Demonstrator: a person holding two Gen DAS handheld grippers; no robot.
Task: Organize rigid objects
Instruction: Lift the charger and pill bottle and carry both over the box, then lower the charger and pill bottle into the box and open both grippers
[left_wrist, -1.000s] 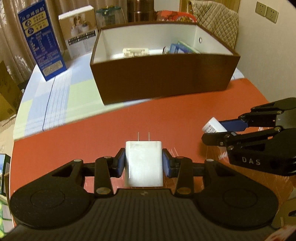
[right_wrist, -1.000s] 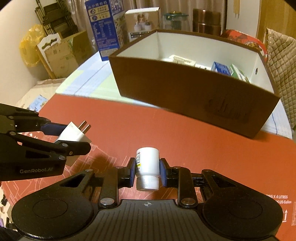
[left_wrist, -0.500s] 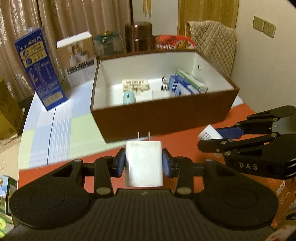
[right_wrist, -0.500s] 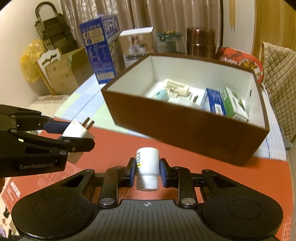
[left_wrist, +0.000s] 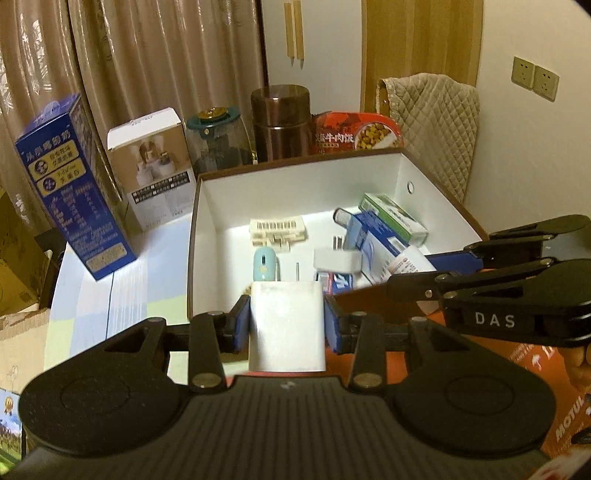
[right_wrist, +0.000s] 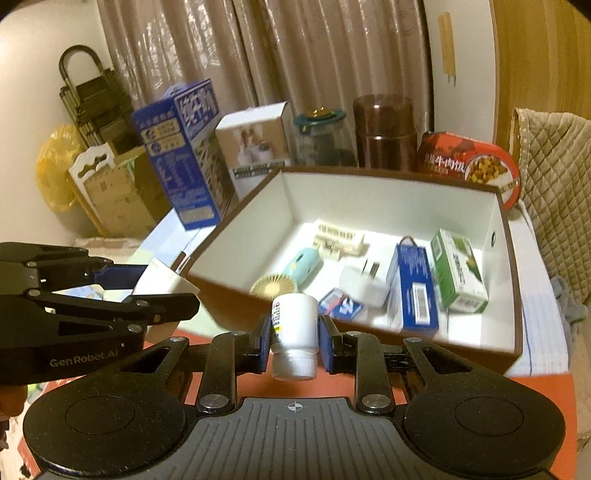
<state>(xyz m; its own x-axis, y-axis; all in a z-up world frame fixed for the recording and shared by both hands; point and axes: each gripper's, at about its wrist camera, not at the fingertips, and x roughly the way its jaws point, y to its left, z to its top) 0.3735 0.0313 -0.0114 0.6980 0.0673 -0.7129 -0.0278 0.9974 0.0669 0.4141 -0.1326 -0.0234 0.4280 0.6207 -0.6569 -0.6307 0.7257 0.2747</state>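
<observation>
My left gripper (left_wrist: 287, 320) is shut on a white plug charger (left_wrist: 287, 326), prongs pointing forward, held over the near wall of the brown box (left_wrist: 439, 184). My right gripper (right_wrist: 294, 334) is shut on a small white pill bottle (right_wrist: 294, 332), cap toward the camera, just before the box's near wall (right_wrist: 476, 350). In the left wrist view the right gripper (left_wrist: 436, 266) reaches in from the right with the bottle (left_wrist: 410, 260). In the right wrist view the left gripper (right_wrist: 147, 284) comes in from the left with the charger (right_wrist: 162, 280). Inside the box lie another white charger (right_wrist: 364, 284), a blue carton (right_wrist: 413, 288), a green carton (right_wrist: 458, 273) and a mint mouse (right_wrist: 303, 266).
Behind the box stand a blue carton (left_wrist: 74, 192), a white product box (left_wrist: 155, 170), a glass jar (left_wrist: 218, 136), a brown canister (left_wrist: 280, 125) and a red food tub (left_wrist: 354, 133). A quilted chair back (left_wrist: 432, 125) is at right. Cardboard boxes (right_wrist: 114, 195) sit left of the table.
Both grippers rose and moved forward toward the brown box with their loads still held. The box's inside has come into view below them.
</observation>
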